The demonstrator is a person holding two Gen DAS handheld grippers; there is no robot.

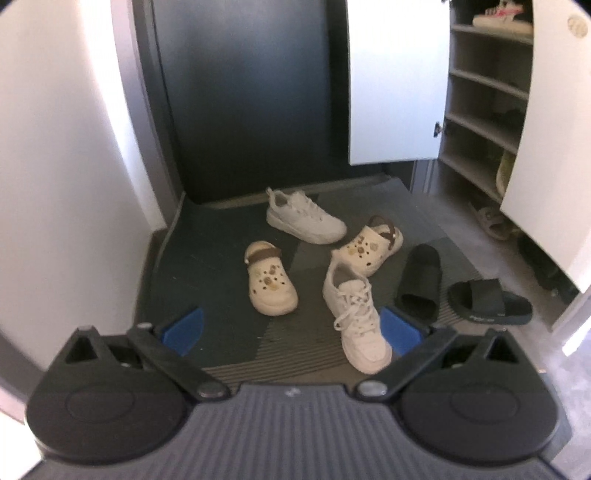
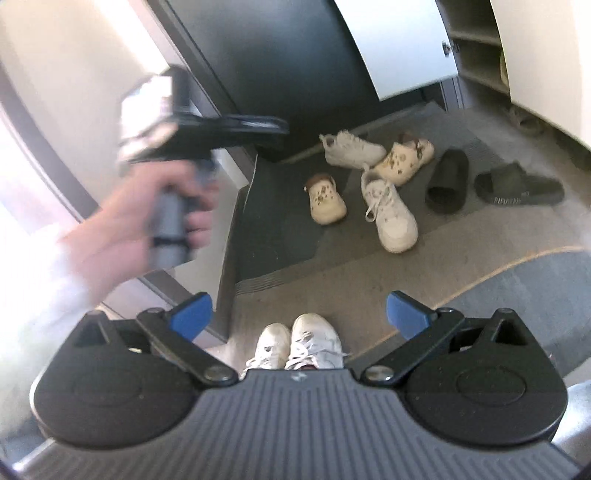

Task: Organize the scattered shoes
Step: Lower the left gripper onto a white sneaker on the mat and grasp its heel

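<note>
Several shoes lie scattered on a dark mat (image 1: pixel 207 273). They are two white sneakers (image 1: pixel 303 218) (image 1: pixel 356 317), two cream clogs (image 1: pixel 269 282) (image 1: pixel 369 245) and two black slides (image 1: pixel 421 282) (image 1: pixel 491 301). My left gripper (image 1: pixel 291 330) hangs open above the near sneaker and holds nothing. My right gripper (image 2: pixel 299 314) is open wide and empty, higher and farther back, over the person's own white shoes (image 2: pixel 295 347). From there the same sneakers (image 2: pixel 352 149) (image 2: pixel 391 214), clogs (image 2: pixel 325 199) and slides (image 2: pixel 447 182) show ahead.
A shoe cabinet stands at the right with its white door (image 1: pixel 399 81) swung open and its shelves (image 1: pixel 484 107) showing. A white and red pair (image 1: pixel 502 18) sits on its top shelf. A beige sandal (image 1: pixel 491 221) lies on the floor. A blurred hand (image 2: pixel 177 206) grips the left tool.
</note>
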